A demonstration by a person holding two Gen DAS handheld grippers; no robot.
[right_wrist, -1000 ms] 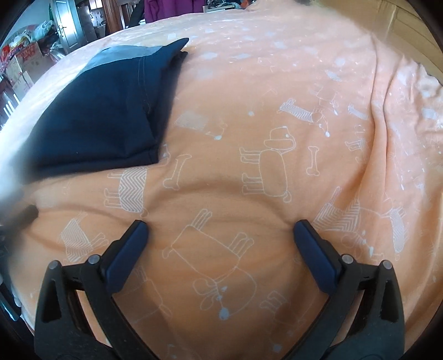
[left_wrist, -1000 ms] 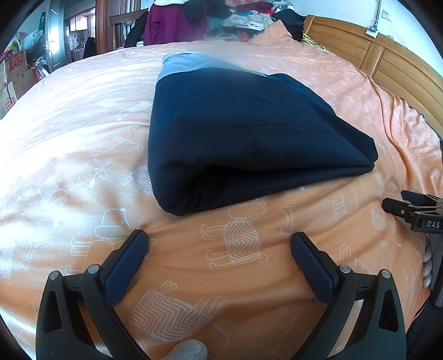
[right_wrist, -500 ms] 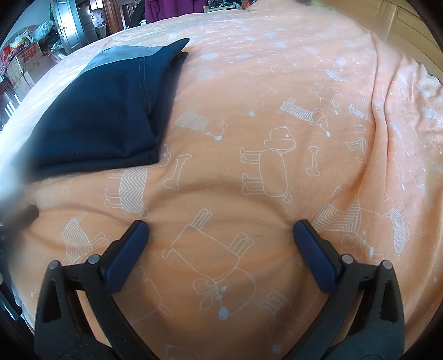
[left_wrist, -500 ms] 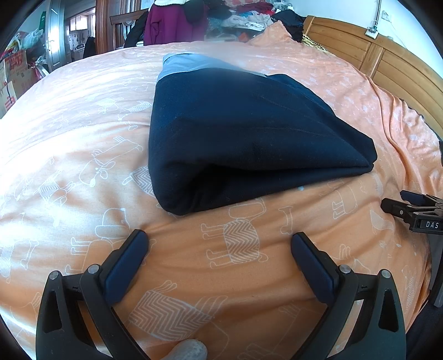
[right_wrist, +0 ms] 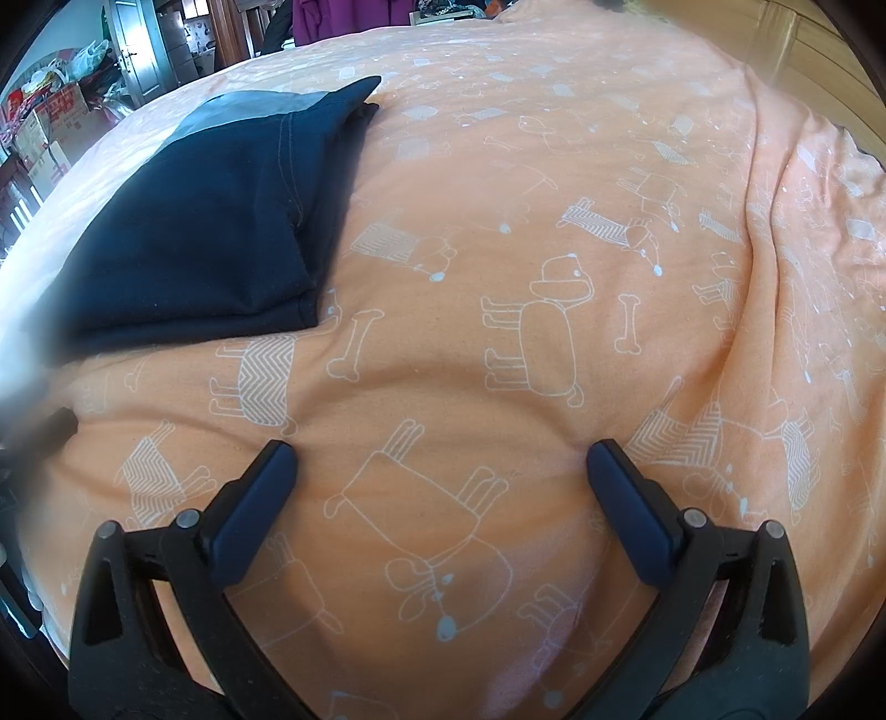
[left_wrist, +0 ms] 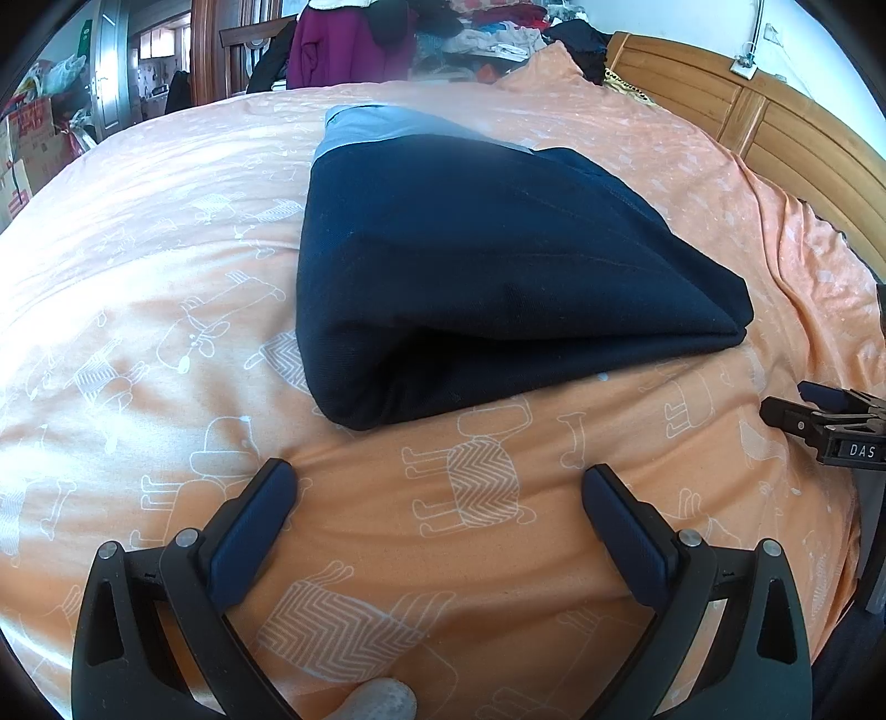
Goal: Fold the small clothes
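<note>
A folded navy garment (left_wrist: 498, 277) lies on the orange bedspread (left_wrist: 166, 221), which is printed with white outlined dogs and bones. The garment is the landmark here. It is folded into a thick, roughly rectangular bundle, and a pale blue-grey band (left_wrist: 376, 127) shows along its far edge. Its near edge is a rounded fold, with the layers gaping a little on the near left corner.

The left tool (left_wrist: 437, 487) sits just short of the garment's near edge, low over the bedspread, its two dark blue-padded fingers spread wide with nothing between them but a chevron-patterned dog. It does not touch the garment. A bit of a light-coloured gloved finger (left_wrist: 376, 698) shows at the bottom rim of the left wrist view.

The right tool (right_wrist: 440, 465) is also spread wide and empty, hovering close over bare bedspread to the right of the garment and nearer the person than its near right corner. In the right wrist view the garment (right_wrist: 210, 232) lies up and to the left, well apart from that tool's fingers. The left wrist view catches the right tool's tip (left_wrist: 819, 421) at the right edge, beside the garment's near right corner.

Beyond the garment stands a wooden headboard (left_wrist: 775, 127), and heaped clothes (left_wrist: 487, 27) lie behind the bed's far end.
</note>
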